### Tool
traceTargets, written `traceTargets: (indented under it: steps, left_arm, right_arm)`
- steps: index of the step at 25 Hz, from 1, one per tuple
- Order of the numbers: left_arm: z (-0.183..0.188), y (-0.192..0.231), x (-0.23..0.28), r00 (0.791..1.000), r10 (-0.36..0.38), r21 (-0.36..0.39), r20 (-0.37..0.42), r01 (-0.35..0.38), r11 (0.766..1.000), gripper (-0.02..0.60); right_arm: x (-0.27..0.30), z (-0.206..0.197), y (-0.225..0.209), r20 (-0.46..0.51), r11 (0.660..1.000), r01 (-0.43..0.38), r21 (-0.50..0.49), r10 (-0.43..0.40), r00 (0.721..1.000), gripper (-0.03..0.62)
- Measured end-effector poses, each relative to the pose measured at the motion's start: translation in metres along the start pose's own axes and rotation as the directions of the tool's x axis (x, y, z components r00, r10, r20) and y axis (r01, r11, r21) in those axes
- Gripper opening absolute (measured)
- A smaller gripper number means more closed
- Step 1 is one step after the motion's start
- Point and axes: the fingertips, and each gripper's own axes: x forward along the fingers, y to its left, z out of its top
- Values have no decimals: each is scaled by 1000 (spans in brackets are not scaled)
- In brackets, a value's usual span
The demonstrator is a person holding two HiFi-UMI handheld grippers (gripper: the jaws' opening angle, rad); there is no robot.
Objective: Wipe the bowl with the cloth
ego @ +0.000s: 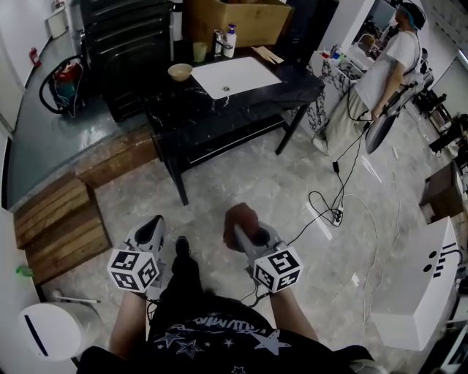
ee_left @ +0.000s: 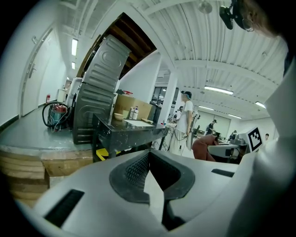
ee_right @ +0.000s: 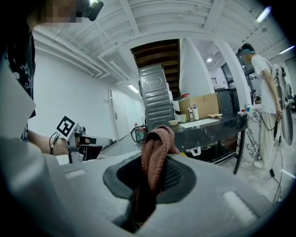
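The small tan bowl [ego: 180,71] stands on the far left part of a black table [ego: 241,109], well ahead of me; it also shows small in the left gripper view as the bowl [ee_left: 119,116] and in the right gripper view as the bowl [ee_right: 173,122]. My right gripper [ego: 241,228] is shut on a reddish-brown cloth [ego: 241,217], which bunches up between the jaws as the cloth [ee_right: 156,152]. My left gripper [ego: 152,225] is held low beside it, jaws shut with nothing between them [ee_left: 149,162]. Both grippers are far from the table.
A white mat [ego: 235,76], bottles [ego: 229,40] and a cardboard box [ego: 238,18] are on the table. A person [ego: 380,73] stands at the right end. Cables [ego: 336,204] trail over the floor, wooden pallets [ego: 58,226] lie left, a white unit [ego: 420,285] stands right.
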Motion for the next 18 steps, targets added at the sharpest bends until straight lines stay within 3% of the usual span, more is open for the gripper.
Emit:
traceTargets:
  steps: [6,18]
  left_arm:
    - [36,32,54,999,-42,21,33,41,999,9]
    - [98,138,160,996,-88,2,-22,88,996,9]
  right_arm:
    - [46,18,-34,-10,999,37,-24,-37,999,60]
    - [187,71,-88,-30,995,104,5,-104,994,60]
